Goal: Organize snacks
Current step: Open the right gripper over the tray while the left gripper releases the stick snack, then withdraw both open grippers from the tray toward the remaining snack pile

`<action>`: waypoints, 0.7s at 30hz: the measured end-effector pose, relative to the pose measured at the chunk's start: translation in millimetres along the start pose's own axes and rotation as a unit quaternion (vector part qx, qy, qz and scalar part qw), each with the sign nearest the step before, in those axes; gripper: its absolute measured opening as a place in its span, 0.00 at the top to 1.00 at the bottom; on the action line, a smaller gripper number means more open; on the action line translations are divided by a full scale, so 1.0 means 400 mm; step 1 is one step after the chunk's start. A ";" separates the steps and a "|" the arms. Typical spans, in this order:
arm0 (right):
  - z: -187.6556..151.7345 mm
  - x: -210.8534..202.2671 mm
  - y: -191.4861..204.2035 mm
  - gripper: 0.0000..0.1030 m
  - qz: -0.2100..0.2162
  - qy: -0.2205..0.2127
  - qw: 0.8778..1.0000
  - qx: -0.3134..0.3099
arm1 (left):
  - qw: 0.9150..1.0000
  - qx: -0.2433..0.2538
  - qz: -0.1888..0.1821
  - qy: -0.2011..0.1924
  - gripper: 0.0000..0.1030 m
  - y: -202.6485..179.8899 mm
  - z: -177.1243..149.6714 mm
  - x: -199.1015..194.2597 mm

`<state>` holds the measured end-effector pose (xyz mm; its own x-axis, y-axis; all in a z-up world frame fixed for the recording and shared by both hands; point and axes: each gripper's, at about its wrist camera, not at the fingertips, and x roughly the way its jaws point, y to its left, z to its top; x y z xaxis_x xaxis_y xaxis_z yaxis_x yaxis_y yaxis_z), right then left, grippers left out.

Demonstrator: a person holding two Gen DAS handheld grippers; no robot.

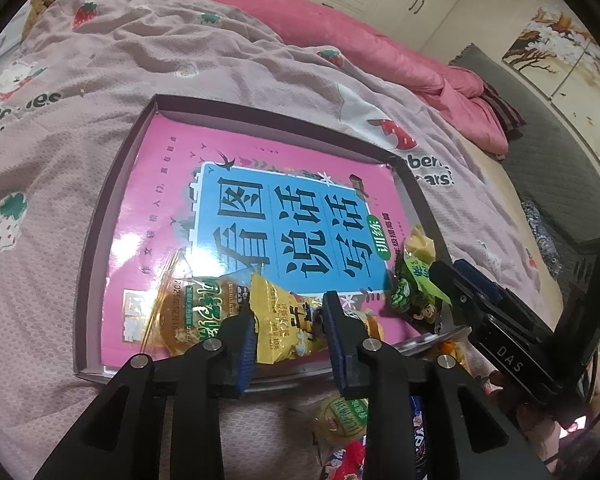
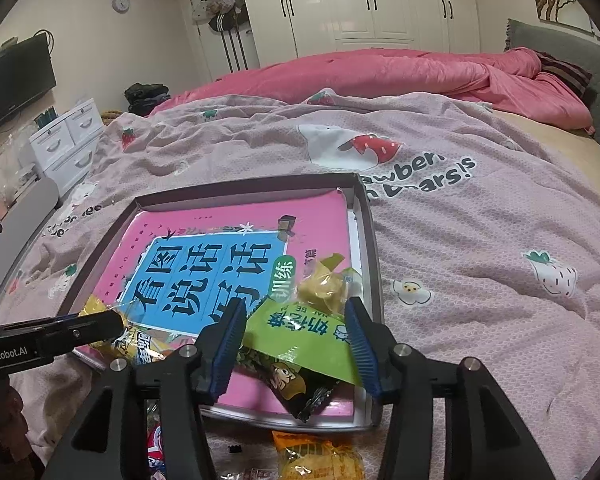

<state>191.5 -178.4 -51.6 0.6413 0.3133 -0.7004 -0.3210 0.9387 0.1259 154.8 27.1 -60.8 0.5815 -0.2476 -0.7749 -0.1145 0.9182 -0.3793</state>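
A shallow grey box [image 1: 100, 216] [image 2: 370, 240] lies on the bed with a pink and blue book [image 1: 260, 208] [image 2: 204, 264] inside it. My left gripper [image 1: 288, 312] [image 2: 100, 322] is shut on a yellow snack packet [image 1: 284, 328] over the box's near edge. A clear packet with a golden cake [image 1: 188, 312] lies beside it. My right gripper [image 2: 296, 320] [image 1: 452, 276] is open around a green snack packet [image 2: 300, 332] [image 1: 414, 292] lying in the box. A small yellow wrapped sweet [image 2: 324, 284] [image 1: 420, 242] lies just beyond it.
More snack packets [image 1: 344, 420] [image 2: 316, 456] lie on the pink strawberry-print bedspread [image 2: 480, 240] in front of the box. A crumpled pink quilt [image 2: 380, 72] lies at the far side of the bed. White wardrobes [image 2: 360, 0] and a drawer unit [image 2: 68, 140] stand beyond.
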 end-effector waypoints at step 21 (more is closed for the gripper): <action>0.004 -0.019 0.006 0.49 0.003 -0.013 1.000 -0.005 | 0.999 -0.009 0.018 -0.027 0.45 0.032 0.024 -0.046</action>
<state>187.0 -178.3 -44.8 0.6578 0.3220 -0.6809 -0.3313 0.9356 0.1224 150.3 46.2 -46.7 0.6188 -0.1975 -0.7604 -0.1506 0.9201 -0.3615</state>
